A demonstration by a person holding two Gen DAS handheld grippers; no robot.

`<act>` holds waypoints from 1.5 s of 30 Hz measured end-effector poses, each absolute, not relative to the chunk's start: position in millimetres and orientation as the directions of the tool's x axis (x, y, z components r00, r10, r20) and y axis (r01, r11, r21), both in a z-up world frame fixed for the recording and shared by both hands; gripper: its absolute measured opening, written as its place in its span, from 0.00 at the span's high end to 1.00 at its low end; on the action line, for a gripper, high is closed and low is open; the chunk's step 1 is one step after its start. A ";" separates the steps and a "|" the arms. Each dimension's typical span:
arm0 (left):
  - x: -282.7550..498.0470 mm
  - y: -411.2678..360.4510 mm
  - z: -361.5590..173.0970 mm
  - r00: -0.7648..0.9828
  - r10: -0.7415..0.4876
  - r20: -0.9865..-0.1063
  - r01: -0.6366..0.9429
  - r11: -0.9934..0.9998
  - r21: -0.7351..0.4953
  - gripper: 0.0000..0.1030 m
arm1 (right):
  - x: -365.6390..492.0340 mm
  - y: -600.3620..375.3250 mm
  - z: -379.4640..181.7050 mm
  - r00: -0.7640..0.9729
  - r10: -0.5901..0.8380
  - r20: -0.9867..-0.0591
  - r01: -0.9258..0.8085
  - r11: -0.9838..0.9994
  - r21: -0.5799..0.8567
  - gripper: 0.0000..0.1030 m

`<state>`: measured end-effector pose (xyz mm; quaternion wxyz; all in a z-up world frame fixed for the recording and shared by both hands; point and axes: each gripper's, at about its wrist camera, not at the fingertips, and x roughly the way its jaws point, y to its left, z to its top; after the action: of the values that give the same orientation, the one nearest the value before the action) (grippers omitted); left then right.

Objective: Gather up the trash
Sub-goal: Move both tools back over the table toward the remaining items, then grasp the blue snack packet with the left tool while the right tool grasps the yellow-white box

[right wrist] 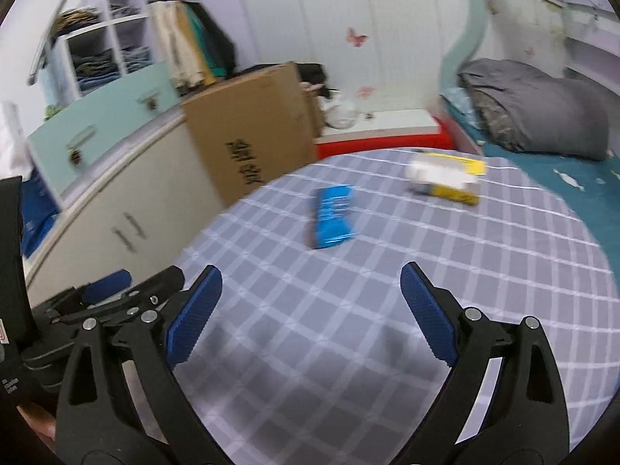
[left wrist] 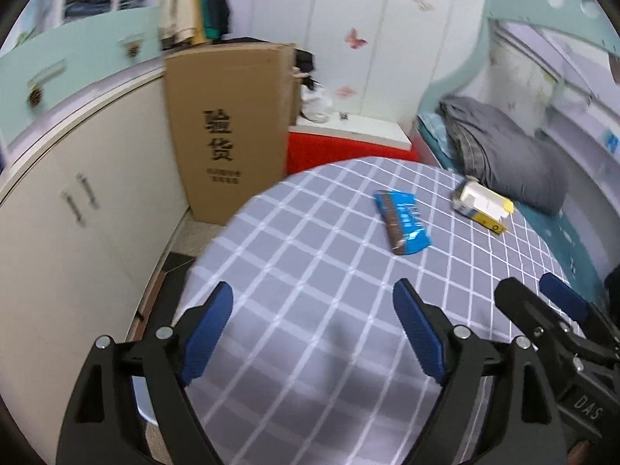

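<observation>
A blue snack wrapper point(left wrist: 403, 221) lies on the round table with a grey checked cloth point(left wrist: 310, 271). A white and yellow carton point(left wrist: 482, 203) lies on its side near the table's far right edge. My left gripper point(left wrist: 314, 310) is open and empty above the table's near part, well short of the wrapper. In the right wrist view the wrapper point(right wrist: 333, 215) and the carton point(right wrist: 445, 178) lie ahead on the table point(right wrist: 465, 271). My right gripper point(right wrist: 312, 294) is open and empty. The right gripper also shows at the left wrist view's right edge point(left wrist: 542, 298).
A tall cardboard box point(left wrist: 228, 124) stands left of the table against a white cabinet point(left wrist: 77, 201). A bed with a grey folded blanket point(left wrist: 503, 155) lies on the right. A red and white low stand point(left wrist: 348, 139) is behind the table.
</observation>
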<state>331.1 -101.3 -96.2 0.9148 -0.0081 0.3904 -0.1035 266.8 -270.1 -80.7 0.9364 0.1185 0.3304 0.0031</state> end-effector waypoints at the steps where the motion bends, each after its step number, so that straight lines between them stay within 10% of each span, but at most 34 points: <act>1: 336.8 -112.4 -98.9 0.667 -0.204 -0.716 0.197 0.976 -0.095 0.20 | 269.8 -278.9 -83.6 0.776 0.072 -0.627 0.085 0.973 0.216 0.11; 17: 429.6 -212.0 -148.1 0.592 -0.147 -0.792 0.252 0.968 0.009 0.21 | 343.7 -394.7 -121.7 0.662 -0.061 -0.747 0.187 0.978 0.086 0.08; 27: 453.2 -225.6 -149.8 0.602 -0.171 -0.780 0.290 0.957 0.014 0.61 | 410.4 -402.1 -122.2 0.686 -0.123 -0.717 0.115 0.992 -0.061 0.07; 43: 459.9 -197.6 -136.6 0.636 -0.153 -0.756 0.209 0.978 -0.022 0.62 | 451.8 -387.2 -142.8 0.650 -0.069 -0.757 -0.009 0.995 -0.099 0.07; 45: 457.9 -197.4 -132.9 0.646 -0.150 -0.748 0.210 0.978 -0.015 0.62 | 451.2 -388.6 -142.6 0.637 -0.061 -0.768 0.007 0.997 -0.073 0.33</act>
<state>457.9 -197.4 -132.9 0.9064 0.0367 0.4088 -0.0995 451.2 -388.6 -142.6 0.9043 -0.0317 0.4254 -0.0187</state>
